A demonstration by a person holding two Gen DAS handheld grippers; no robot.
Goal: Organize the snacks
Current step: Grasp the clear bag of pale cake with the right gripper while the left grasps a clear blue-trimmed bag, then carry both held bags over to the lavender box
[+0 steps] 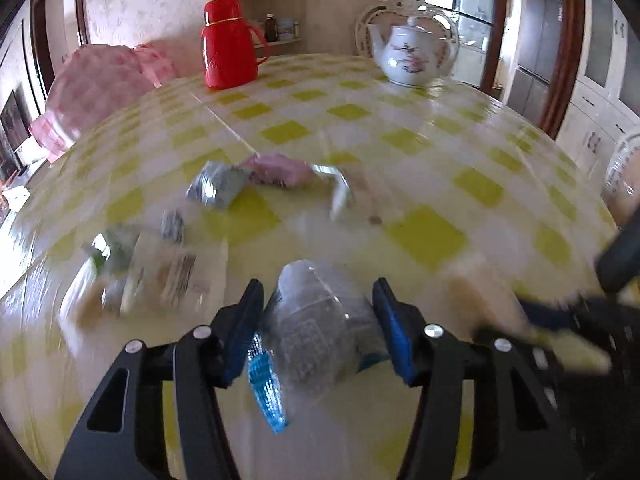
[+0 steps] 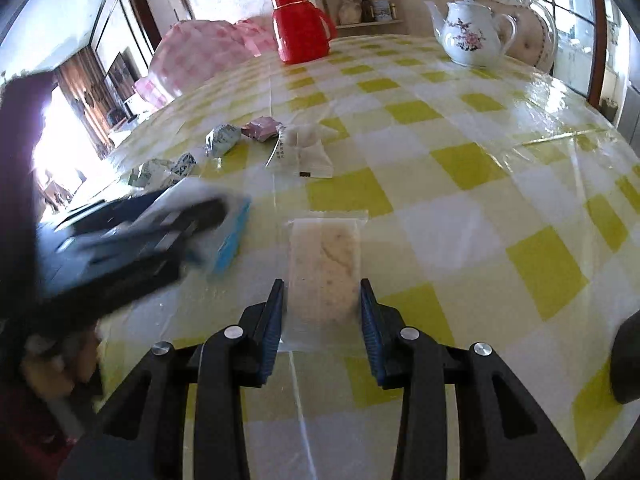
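Observation:
My left gripper is shut on a grey-and-blue snack packet and holds it over the table; the view is blurred by motion. It shows blurred at the left of the right wrist view. My right gripper is open around a clear-wrapped beige cake bar that lies flat on the table, the fingers not visibly pressing it. Loose snacks lie further out: a grey-blue packet, a pink packet, a white-wrapped pastry and small packets.
A yellow-and-white checked tablecloth covers the round table. A red thermos and a white floral teapot stand at the far edge. A pink mesh food cover sits at the far left.

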